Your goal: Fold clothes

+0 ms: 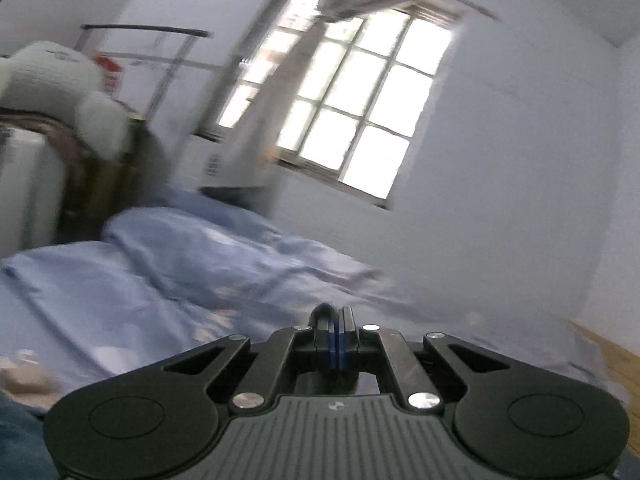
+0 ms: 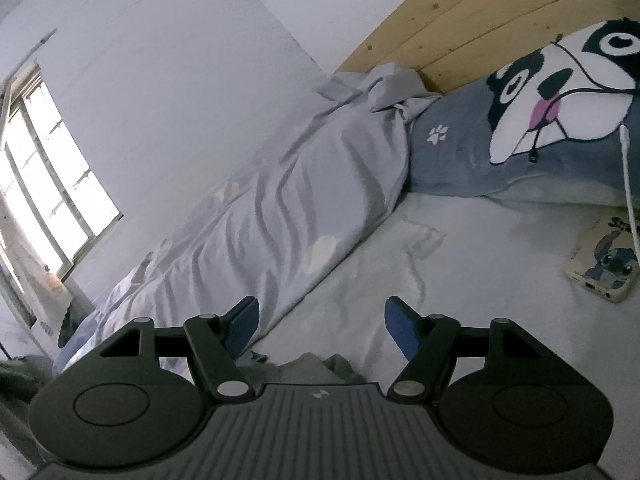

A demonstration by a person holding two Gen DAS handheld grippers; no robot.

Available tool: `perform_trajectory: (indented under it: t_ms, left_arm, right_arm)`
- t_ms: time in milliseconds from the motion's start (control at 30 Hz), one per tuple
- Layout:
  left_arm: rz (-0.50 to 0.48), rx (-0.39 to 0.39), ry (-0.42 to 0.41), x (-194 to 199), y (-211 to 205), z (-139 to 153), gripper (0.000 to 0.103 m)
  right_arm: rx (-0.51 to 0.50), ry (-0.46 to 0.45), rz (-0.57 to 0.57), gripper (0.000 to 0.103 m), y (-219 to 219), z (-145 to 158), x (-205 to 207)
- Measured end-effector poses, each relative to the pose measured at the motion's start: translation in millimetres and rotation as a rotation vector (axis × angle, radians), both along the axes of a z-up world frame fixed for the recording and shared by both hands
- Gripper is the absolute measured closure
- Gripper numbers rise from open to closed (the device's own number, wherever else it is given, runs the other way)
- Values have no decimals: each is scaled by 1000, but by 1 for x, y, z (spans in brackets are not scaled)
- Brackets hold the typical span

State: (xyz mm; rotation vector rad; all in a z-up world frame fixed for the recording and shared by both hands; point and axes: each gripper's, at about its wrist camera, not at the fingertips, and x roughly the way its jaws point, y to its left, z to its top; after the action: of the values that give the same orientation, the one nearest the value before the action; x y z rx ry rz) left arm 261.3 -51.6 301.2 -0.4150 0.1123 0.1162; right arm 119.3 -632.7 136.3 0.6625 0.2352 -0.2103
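My left gripper is shut, its blue pads pressed together with nothing visible between them; it points over a rumpled blue-grey duvet toward a window. The view is blurred. My right gripper is open and empty above the white bed sheet. A crumpled grey-green garment peeks out just under the right gripper's body, between the fingers. Blue denim shows at the lower left of the left wrist view.
A grey duvet lies along the wall side of the bed. A dog-face pillow leans on the wooden headboard. A phone with a white cable lies at right. A plush toy sits on furniture at left.
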Motion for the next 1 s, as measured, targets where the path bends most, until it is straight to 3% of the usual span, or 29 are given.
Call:
perform_trajectory:
  t_ms: [333,533,767,933,1000]
  left_arm:
    - [231,-50,77,-22,104,-30,103]
    - [218,6,164,-17,118,-71,103]
    - [220,-15,212,-32,133,-100,102]
    - [202,-40,234,-50,142,-106,93]
    - [198,-71,229,-59,146,-110,83]
  right_arm:
    - [-39,11,24,31,10,0,6]
    - [-87,17,63,31,24,1,12]
    - [-131,33,85,31,31,0,14]
    - [-155,46,100,31,35,-2,17]
    - [-177,54,114,31,39,-2,19]
